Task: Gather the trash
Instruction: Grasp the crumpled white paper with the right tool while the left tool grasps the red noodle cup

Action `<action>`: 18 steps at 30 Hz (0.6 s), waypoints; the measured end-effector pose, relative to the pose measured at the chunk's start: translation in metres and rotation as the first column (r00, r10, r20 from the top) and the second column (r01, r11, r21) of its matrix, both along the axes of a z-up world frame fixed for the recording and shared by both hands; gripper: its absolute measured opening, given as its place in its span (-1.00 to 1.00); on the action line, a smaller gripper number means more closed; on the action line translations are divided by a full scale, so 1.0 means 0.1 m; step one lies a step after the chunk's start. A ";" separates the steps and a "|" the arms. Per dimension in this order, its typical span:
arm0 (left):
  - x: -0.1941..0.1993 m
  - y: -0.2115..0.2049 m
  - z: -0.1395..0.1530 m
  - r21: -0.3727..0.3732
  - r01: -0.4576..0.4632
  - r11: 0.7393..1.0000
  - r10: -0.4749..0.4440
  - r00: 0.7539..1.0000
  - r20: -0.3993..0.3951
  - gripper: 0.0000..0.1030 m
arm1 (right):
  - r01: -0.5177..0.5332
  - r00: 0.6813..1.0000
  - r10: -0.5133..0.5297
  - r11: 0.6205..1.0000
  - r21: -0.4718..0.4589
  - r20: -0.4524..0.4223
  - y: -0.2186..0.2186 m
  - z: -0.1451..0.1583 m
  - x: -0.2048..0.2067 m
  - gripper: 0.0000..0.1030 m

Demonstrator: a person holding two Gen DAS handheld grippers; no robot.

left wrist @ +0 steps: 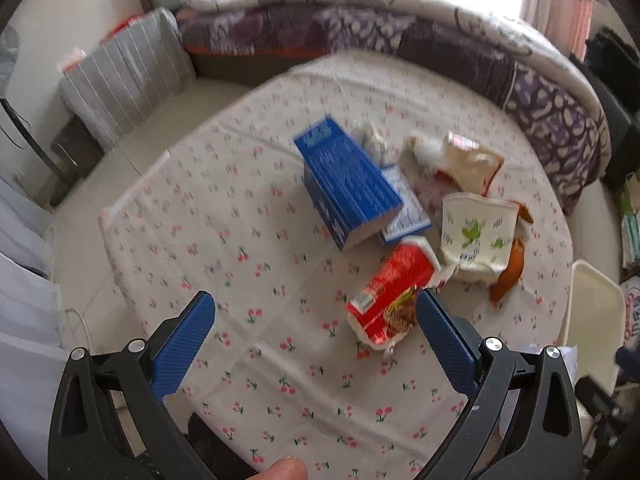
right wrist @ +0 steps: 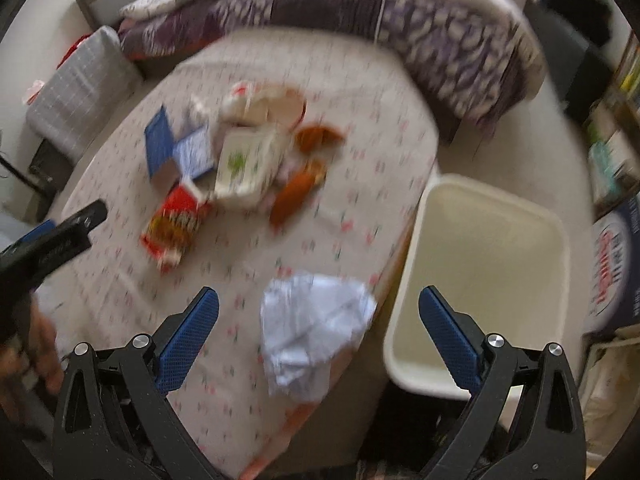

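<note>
Trash lies on a table with a cherry-print cloth (left wrist: 256,264): a blue box (left wrist: 346,184), a red noodle wrapper (left wrist: 390,292), a white cup with green print (left wrist: 476,236), an orange wrapper (left wrist: 508,276) and crumpled cream packaging (left wrist: 460,160). My left gripper (left wrist: 314,320) is open above the cloth, its right finger beside the red wrapper. My right gripper (right wrist: 318,320) is open above a crumpled white paper (right wrist: 312,328) at the table's edge. A cream bin (right wrist: 492,264) stands on the floor to the right; it also shows in the left wrist view (left wrist: 592,308). The pile also shows in the right wrist view, blurred, with the red wrapper (right wrist: 176,220).
A bed with a purple patterned quilt (left wrist: 400,40) runs behind the table. A grey striped cushion (left wrist: 128,68) lies at the left. Shelves with books (right wrist: 616,136) and a blue box (right wrist: 620,264) stand at the right. The left gripper's body (right wrist: 52,244) shows at the left of the right wrist view.
</note>
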State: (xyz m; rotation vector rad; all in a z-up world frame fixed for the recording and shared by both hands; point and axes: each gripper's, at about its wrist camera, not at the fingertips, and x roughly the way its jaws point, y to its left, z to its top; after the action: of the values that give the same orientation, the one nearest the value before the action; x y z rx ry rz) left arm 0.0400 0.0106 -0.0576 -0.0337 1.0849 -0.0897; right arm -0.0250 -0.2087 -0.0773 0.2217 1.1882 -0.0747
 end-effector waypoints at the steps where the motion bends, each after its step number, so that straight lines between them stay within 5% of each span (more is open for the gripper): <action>1: 0.02 0.00 -0.03 -0.007 0.007 1.000 -0.007 1.000 -0.016 0.89 | -0.012 1.000 0.012 1.000 0.005 -0.022 0.00 -0.02 0.04 0.86; 5: 0.10 0.02 -0.14 -0.016 0.020 1.000 -0.021 0.995 -0.093 0.89 | -0.020 0.988 0.026 0.999 0.042 -0.151 0.07 -0.32 0.11 0.86; 8: 0.14 0.03 -0.25 -0.013 0.020 1.000 -0.022 0.989 -0.149 0.89 | 0.002 0.975 0.012 0.998 0.063 -0.222 0.09 -0.52 0.18 0.48; 9: 0.16 0.02 -0.30 -0.013 0.025 1.000 -0.027 0.986 -0.168 0.89 | 0.008 0.972 0.007 0.998 0.063 -0.234 0.09 -0.57 0.20 0.17; 13: 0.24 -0.07 -0.45 0.011 0.052 0.999 -0.048 0.977 -0.209 0.89 | -0.019 0.980 0.034 0.997 0.081 -0.197 0.13 -0.53 0.23 -0.14; 18: 0.33 -0.26 -0.57 0.050 0.127 0.991 -0.113 0.969 -0.221 0.89 | 0.006 0.994 0.003 0.997 0.078 -0.109 0.02 -0.27 0.25 -0.18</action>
State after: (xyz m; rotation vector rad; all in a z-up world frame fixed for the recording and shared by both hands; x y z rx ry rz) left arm 0.0728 -0.0154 -0.1150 0.0816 1.3081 -0.1631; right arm 0.0000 -0.2063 -0.1038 0.2900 1.3012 -0.0420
